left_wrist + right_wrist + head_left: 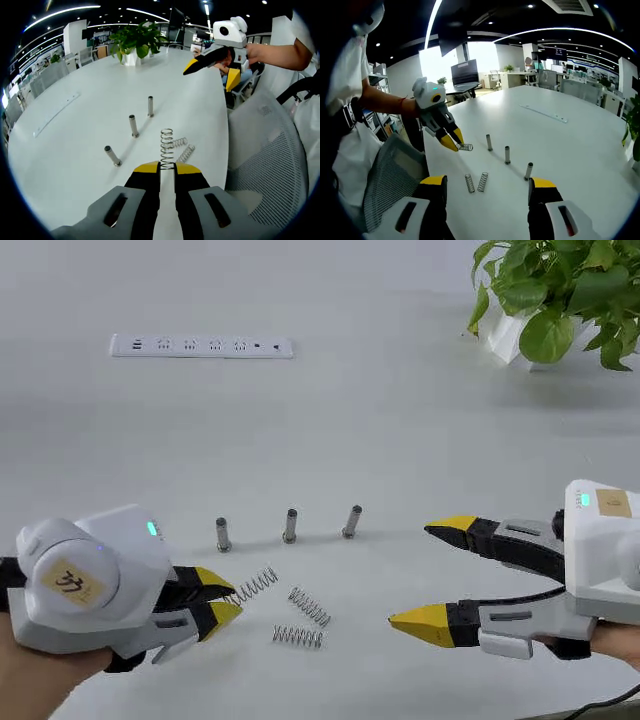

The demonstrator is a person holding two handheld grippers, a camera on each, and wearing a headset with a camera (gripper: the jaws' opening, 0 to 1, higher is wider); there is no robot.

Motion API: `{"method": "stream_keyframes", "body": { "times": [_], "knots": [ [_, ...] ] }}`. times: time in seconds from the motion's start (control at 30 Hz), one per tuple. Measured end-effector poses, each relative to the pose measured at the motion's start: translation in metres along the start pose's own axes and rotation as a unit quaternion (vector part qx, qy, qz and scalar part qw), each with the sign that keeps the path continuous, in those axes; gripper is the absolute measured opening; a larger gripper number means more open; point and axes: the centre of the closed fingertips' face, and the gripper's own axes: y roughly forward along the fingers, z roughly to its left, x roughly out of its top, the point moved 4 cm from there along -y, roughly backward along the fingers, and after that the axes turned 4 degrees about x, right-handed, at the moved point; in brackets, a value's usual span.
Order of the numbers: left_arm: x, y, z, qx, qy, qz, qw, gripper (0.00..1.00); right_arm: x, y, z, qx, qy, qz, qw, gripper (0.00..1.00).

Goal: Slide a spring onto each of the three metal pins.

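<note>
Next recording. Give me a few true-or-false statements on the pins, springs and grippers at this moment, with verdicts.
1. All three pins stand upright and bare. True.
2. The left gripper is shut on the end of a spring. True.
3. The right gripper holds a spring. False: its jaws stand wide apart with nothing between them.
4. Every spring lies loose. False: two loose springs lie on the table; the third is in the left gripper.
5. The power strip lies between the pins and the grippers. False: it lies beyond the pins, on the far side of the table.
</note>
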Motion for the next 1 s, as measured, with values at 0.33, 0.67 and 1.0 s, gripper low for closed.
{"method": "stream_keyframes", "body": {
  "times": [0.33, 0.67, 1.0],
  "knots": [
    [0.033, -0.011, -0.016, -0.03, -0.004, -0.075, 0.9968, 0.06, 0.034, 0.022, 0.021, 0.053, 0.004, -0.04, 0.9978, 0.5],
    [0.051, -0.018, -0.024, -0.05, -0.012, -0.118, 0.9917, 0.06, 0.056, 0.04, 0.035, 0.092, 0.04, -0.083, 0.9915, 0.38],
    [0.062, -0.02, -0.025, -0.057, -0.029, -0.144, 0.9875, 0.06, 0.063, 0.045, 0.036, 0.107, 0.099, -0.127, 0.9811, 0.25]
  ]
}}
